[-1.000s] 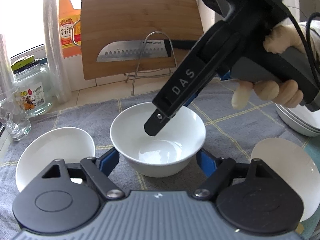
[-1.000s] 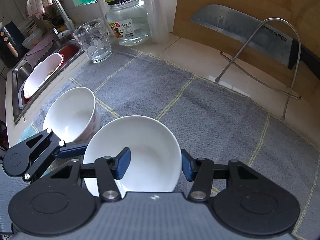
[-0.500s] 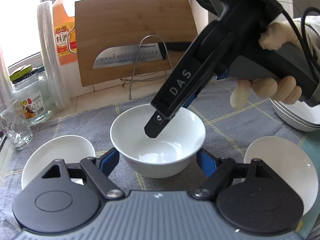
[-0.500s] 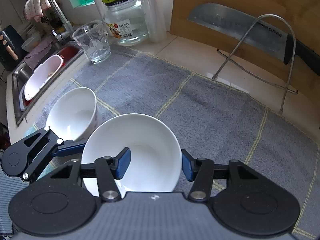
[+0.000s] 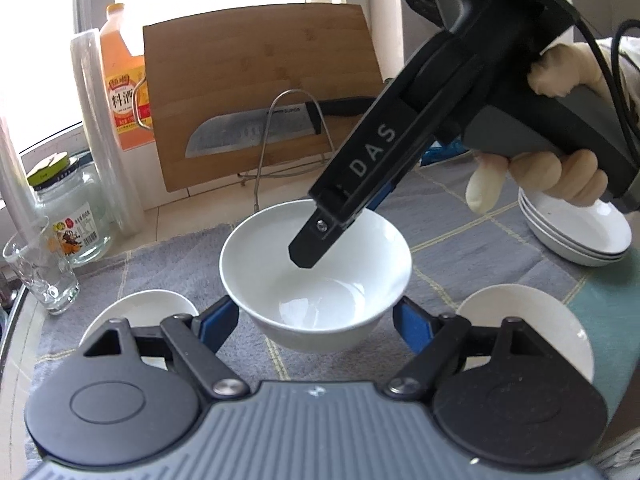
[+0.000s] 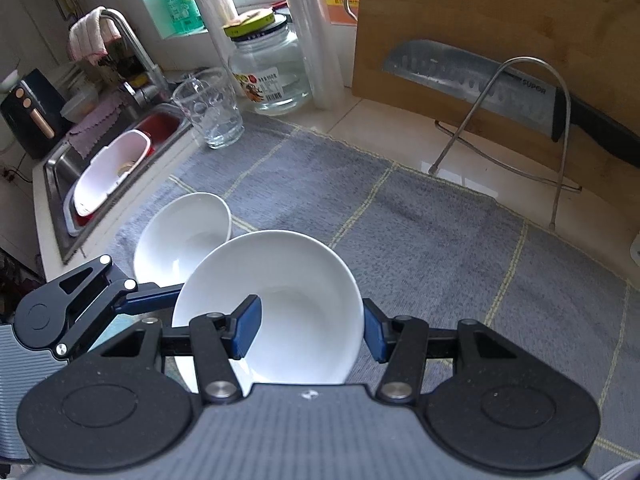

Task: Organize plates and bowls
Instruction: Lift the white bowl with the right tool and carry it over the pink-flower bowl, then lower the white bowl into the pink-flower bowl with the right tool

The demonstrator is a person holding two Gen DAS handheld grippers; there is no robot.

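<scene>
Both pairs of blue fingers clamp one white bowl (image 5: pixel 316 280): the left gripper (image 5: pixel 316 320) presses its outer wall from either side, while the right gripper (image 6: pixel 310 328) pinches its rim, one finger inside, one outside. Below lies a grey checked cloth (image 6: pixel 420 216). Another bowl (image 6: pixel 180 236) sits just beside, a small plate (image 5: pixel 532 320) near, stacked plates (image 5: pixel 576 236) further right.
</scene>
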